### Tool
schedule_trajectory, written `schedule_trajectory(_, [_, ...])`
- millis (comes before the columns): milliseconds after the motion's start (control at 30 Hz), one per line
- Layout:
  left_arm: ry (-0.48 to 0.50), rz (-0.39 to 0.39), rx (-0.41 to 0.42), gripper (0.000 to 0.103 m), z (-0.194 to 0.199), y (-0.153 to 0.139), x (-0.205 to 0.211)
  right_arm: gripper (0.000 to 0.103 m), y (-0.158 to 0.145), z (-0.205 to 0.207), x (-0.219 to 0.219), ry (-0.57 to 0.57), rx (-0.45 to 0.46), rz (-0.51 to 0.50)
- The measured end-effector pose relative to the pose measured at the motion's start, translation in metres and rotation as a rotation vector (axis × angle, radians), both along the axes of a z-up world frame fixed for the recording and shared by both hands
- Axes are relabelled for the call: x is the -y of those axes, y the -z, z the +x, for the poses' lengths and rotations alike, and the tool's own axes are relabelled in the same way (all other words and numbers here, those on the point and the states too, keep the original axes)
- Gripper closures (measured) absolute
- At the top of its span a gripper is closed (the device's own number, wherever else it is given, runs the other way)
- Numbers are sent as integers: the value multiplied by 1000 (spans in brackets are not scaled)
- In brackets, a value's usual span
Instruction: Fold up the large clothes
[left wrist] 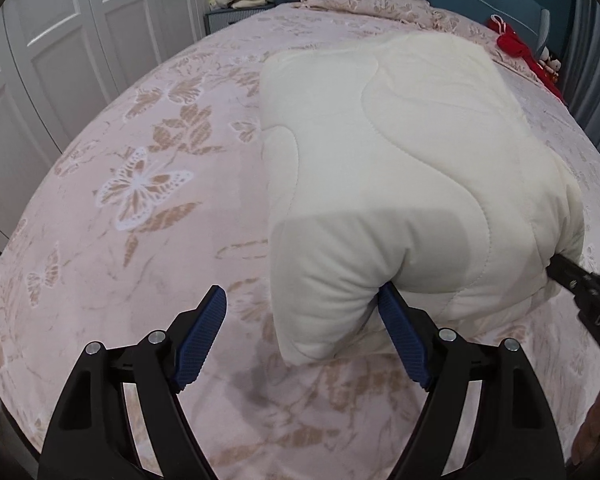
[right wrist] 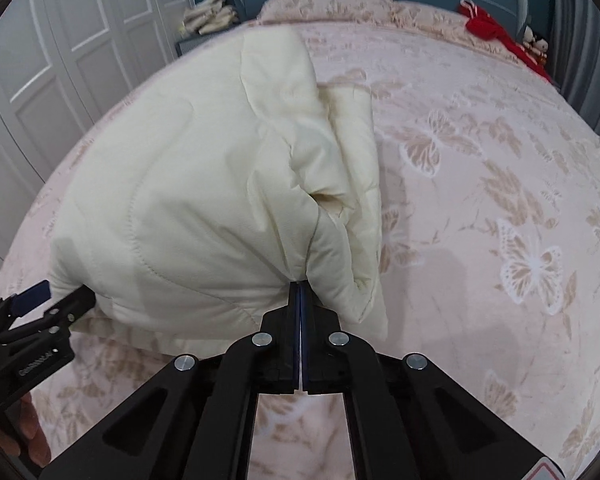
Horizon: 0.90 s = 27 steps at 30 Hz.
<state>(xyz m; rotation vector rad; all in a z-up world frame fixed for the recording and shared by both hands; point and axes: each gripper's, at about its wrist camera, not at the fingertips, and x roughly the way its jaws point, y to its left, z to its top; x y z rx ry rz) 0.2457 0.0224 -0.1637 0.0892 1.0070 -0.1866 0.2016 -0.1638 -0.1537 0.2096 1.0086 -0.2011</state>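
Cream quilted garment (left wrist: 400, 184) is lying bunched into a thick, puffy bundle on the bed (left wrist: 148, 240), directly ahead of both grippers and reaching away from them toward the pillow end. It looks like a padded coat, though no sleeve or collar can be made out for certain.

The right gripper (right wrist: 300, 280) is pinching the garment's near edge: its jaws are standing fully together, with a fold of the cream fabric caught at their tips. From the left wrist view the same gripper is entering from the right and disappearing into the near right corner of the bundle.

The left gripper (left wrist: 300, 308) is standing wide, its blue pads (left wrist: 202, 336) well apart. The near left corner of the bundle is sitting between them, touching or nearly touching the inner pad on the right side, but the pads are not pressing on it, so nothing is being held there yet.

Judging from the shape, the garment is already sitting doubled over into a compact block, so at least one fold seems done. It is looking uneven, with a loose flap hanging open just beyond the right gripper. What seems to be left is taking hold of the left corner, then making a final fold or squaring the bundle.
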Motion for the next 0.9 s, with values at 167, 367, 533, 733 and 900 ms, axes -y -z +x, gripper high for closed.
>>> schedule_trajectory(167, [5,13,-16,26,5,8,7,103,20,7,-2,-7,-49,0])
schedule_trajectory(367, [-3,-17,-37,32,2,-3,4,103,21,-3,-3,-10,-63,17])
schedule_trajectory(533, [-40,-135,49,32,-17,-56,-21,103,-48,-44,0,-1,124,16])
schedule_trajectory(733, [-86,-64,5,30,14,-34,-7,103,-38,-4,12,5,53,17])
schedule_trajectory(900, [-64,6,19,26,17,-13,4,103,12,9,20,5,-59,103])
